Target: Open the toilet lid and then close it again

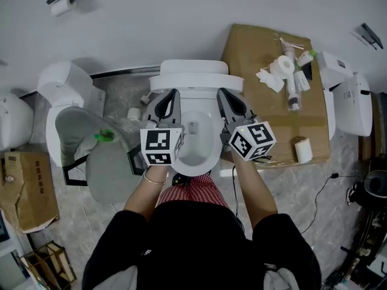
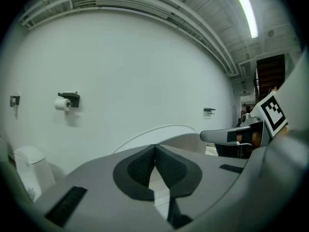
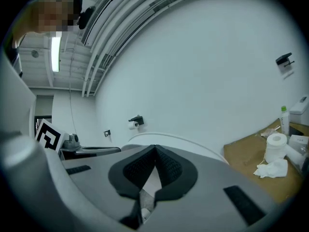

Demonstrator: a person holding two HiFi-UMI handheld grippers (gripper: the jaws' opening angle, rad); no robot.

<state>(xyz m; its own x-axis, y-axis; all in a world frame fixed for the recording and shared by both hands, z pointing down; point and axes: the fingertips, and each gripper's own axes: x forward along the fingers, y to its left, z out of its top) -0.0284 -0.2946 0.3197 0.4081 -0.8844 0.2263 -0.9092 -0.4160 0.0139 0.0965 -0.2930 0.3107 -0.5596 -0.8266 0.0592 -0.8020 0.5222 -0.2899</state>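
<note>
The white toilet point(image 1: 195, 139) stands in the middle of the head view with its bowl showing. Its lid point(image 1: 196, 83) stands raised against the tank point(image 1: 193, 67). My left gripper point(image 1: 172, 95) lies along the bowl's left side and my right gripper point(image 1: 224, 94) along its right side, both pointing at the tank. The left gripper point(image 2: 155, 146) has its jaws shut with nothing between the pads, and the lid's curved edge point(image 2: 159, 130) rises just behind it. In its own view the right gripper point(image 3: 155, 147) is also shut and empty, the lid edge point(image 3: 193, 141) beyond.
A cardboard box point(image 1: 266, 110) right of the toilet carries tissue rolls and bottles. Another toilet point(image 1: 65, 89) and a grey bin point(image 1: 109, 168) stand at the left, white toilet parts point(image 1: 354, 104) at the far right. A paper roll holder point(image 2: 67, 100) hangs on the wall.
</note>
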